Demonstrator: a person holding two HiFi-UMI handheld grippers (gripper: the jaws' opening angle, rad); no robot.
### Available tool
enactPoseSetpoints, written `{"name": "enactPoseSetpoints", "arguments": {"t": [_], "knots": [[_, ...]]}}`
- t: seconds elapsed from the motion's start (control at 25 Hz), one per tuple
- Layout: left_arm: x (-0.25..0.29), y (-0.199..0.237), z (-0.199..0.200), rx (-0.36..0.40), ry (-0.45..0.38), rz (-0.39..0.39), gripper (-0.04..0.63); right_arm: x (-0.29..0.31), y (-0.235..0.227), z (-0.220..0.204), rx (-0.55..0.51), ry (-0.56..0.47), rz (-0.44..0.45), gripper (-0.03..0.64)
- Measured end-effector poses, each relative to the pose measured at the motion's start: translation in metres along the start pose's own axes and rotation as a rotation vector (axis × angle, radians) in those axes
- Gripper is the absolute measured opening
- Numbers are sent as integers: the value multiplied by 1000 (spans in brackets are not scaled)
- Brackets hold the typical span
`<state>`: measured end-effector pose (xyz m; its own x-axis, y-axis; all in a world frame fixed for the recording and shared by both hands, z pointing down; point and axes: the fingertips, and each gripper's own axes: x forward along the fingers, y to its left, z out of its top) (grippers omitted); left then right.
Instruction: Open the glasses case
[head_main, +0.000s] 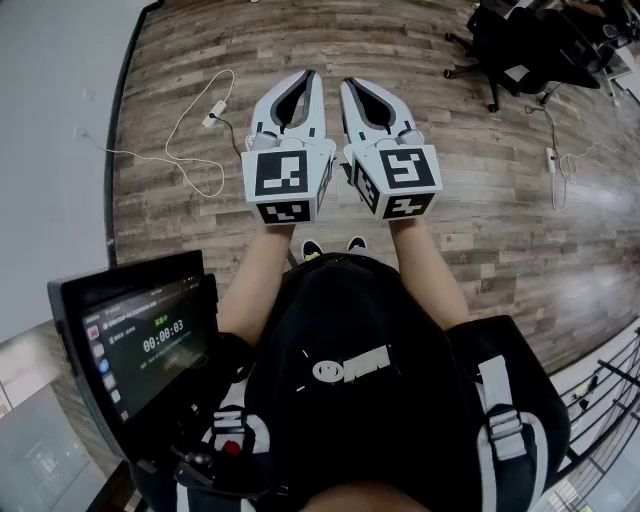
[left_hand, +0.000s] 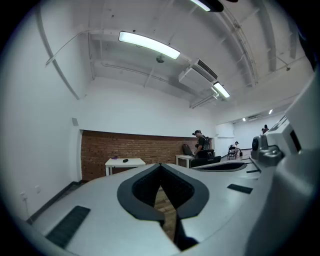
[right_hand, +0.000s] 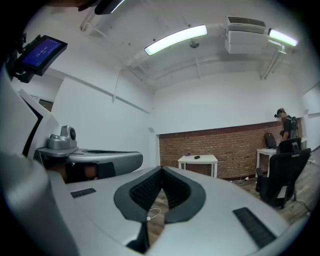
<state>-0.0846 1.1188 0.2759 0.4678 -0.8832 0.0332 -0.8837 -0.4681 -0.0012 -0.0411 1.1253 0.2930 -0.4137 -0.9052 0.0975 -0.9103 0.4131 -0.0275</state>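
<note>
You hold both forearms straight out, side by side, over the floor (head_main: 450, 200). Left claw (head_main: 308, 80) and right claw (head_main: 350, 86) point level, both closed tight, empty. Glasses case: in no view.

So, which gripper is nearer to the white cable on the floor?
Left. The left gripper is held above the floor, just right of the white cable in the head view; the right gripper is beside it, on the side away from the cable.
</note>
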Motion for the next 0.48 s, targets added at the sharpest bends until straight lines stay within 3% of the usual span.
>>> {"name": "enactPoseSetpoints", "arguments": {"t": [0.48], "knots": [[0,1,7,2,-19,5,0,-2,-6,6,-16,-16,-14,5]]}}
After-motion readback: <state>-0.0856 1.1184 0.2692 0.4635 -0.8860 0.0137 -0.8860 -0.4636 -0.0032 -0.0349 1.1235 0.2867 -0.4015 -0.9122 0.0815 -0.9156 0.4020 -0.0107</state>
